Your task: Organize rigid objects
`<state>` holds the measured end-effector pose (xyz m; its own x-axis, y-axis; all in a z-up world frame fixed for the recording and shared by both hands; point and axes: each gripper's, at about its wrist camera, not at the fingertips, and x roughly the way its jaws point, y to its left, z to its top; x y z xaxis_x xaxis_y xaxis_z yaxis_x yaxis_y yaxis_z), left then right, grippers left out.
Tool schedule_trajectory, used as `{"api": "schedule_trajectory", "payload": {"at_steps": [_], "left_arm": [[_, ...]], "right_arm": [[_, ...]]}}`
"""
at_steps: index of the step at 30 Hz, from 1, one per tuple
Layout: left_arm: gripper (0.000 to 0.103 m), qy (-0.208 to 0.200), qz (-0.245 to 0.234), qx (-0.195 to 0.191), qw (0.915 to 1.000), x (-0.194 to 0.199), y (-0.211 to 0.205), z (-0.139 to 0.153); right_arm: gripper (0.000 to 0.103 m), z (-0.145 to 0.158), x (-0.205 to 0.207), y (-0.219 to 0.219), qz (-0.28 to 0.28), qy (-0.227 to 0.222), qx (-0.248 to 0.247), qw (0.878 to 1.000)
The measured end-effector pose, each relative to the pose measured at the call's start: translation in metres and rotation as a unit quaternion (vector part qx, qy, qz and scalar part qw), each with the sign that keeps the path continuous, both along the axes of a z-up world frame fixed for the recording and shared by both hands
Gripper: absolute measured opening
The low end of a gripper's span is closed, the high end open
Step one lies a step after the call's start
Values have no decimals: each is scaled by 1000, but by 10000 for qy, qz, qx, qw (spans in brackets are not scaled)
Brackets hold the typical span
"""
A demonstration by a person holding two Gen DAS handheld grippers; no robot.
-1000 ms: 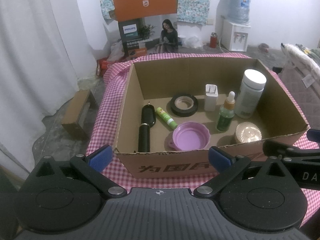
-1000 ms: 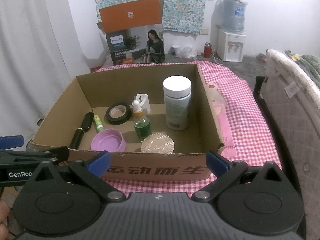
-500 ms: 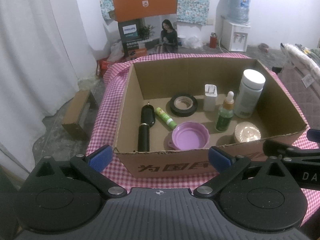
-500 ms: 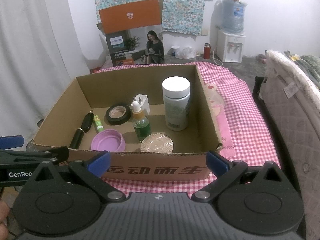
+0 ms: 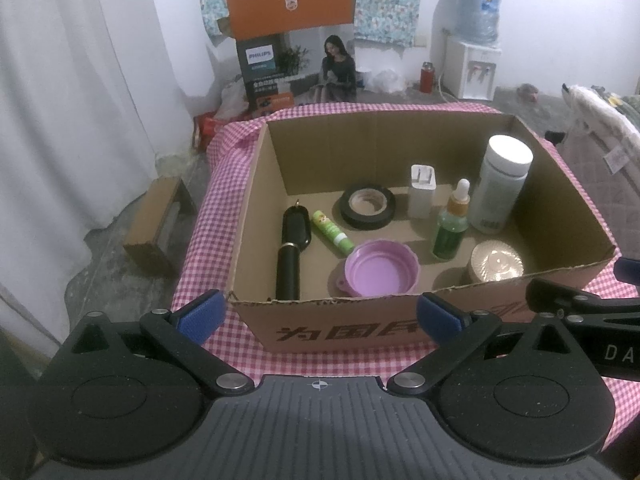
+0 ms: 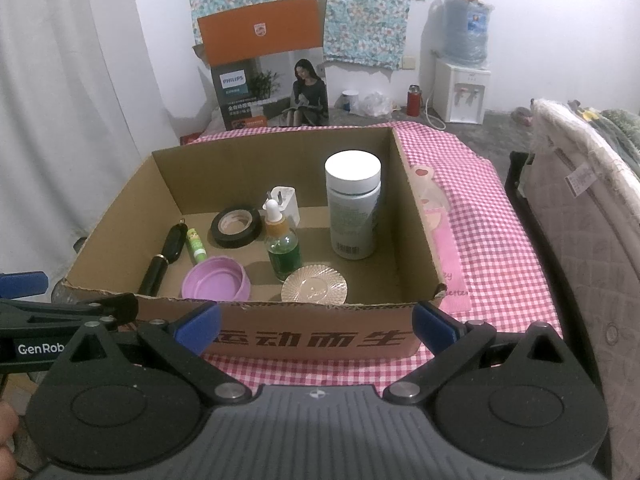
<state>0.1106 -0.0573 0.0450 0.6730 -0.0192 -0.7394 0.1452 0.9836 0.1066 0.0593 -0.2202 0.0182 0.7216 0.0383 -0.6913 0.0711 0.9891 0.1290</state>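
An open cardboard box (image 5: 360,328) (image 6: 320,340) on a pink checked cloth holds a white-capped bottle (image 5: 500,184) (image 6: 354,208), a green dropper bottle (image 5: 450,228) (image 6: 282,244), a white charger (image 5: 422,192), a black tape roll (image 5: 368,206) (image 6: 236,226), a green tube (image 5: 332,232), a black pen-like item (image 5: 292,248), a purple lid (image 5: 380,270) (image 6: 216,284) and a gold disc (image 5: 496,266) (image 6: 314,290). My left gripper (image 5: 320,314) and right gripper (image 6: 316,326) are both open and empty, in front of the box's near wall.
A pink card (image 6: 440,240) lies on the cloth right of the box. A Philips carton (image 5: 292,48) stands behind the table, a water dispenser (image 6: 462,92) at the back right. A small cardboard box (image 5: 156,228) lies on the floor left. A mattress (image 6: 592,220) is right.
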Motion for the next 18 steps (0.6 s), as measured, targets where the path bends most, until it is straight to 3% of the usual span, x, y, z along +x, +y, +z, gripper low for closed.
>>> {"api": "schedule_trajectory", "payload": {"at_steps": [18], "left_arm": [[102,20,0,1,10000,0,0,0]], "right_arm": [[103,0,-2,-1,8,9,-19,10000]]}}
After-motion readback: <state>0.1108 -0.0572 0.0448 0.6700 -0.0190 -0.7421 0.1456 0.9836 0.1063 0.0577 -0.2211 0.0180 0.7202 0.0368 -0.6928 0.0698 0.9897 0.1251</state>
